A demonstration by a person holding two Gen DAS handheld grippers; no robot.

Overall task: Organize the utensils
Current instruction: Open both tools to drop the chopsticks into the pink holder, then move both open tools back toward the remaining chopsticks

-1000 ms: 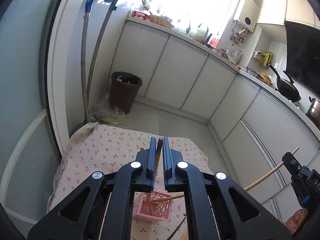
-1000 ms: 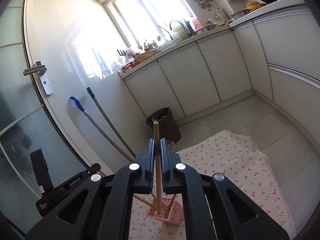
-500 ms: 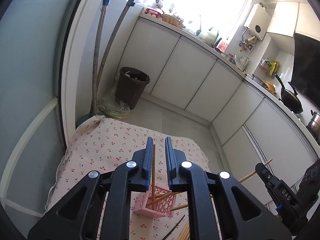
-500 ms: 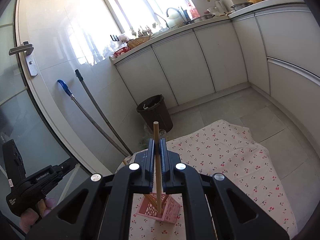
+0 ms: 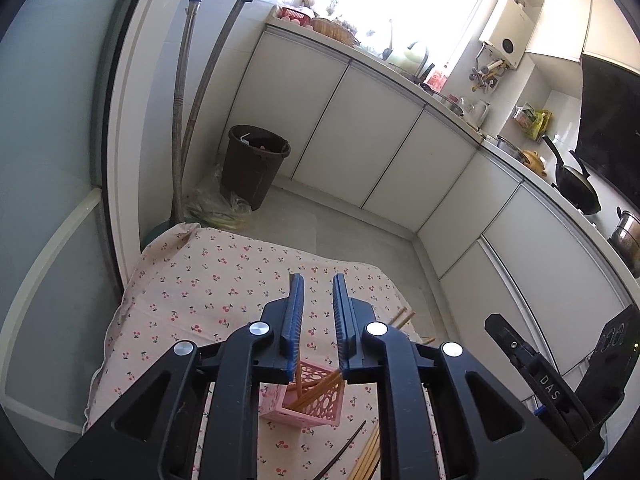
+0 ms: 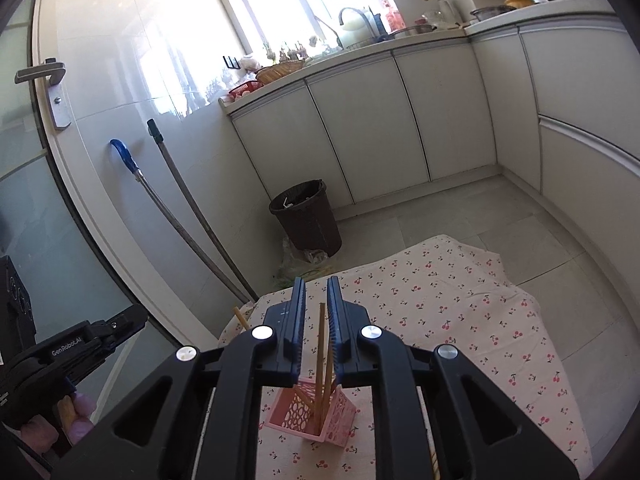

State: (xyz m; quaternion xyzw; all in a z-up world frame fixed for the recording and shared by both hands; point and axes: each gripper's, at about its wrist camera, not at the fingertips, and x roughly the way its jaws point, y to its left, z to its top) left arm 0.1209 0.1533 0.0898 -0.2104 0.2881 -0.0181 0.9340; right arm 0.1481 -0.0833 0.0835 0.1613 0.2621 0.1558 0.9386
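Observation:
A pink lattice basket (image 5: 316, 404) stands on the cherry-print cloth (image 5: 208, 268) and holds several wooden chopsticks (image 5: 316, 386). My left gripper (image 5: 318, 284) hovers above it, open and empty. More chopsticks (image 5: 370, 452) and a dark one (image 5: 344, 450) lie loose on the cloth right of the basket. In the right wrist view the basket (image 6: 316, 410) sits below my right gripper (image 6: 317, 286), which is open; a chopstick (image 6: 320, 344) stands in the basket between the jaws, touching neither. The left gripper also shows at the left edge (image 6: 72, 356).
A dark waste bin (image 5: 254, 164) and two mop handles (image 5: 192, 92) stand by the wall beyond the table. White cabinets (image 5: 380, 140) run along the back and right. The cloth's far edge (image 6: 460, 244) drops to the tiled floor.
Both grippers were shut on a chopstick each; both have opened and the chopsticks now stand in the pink basket. The left gripper has risen slightly.

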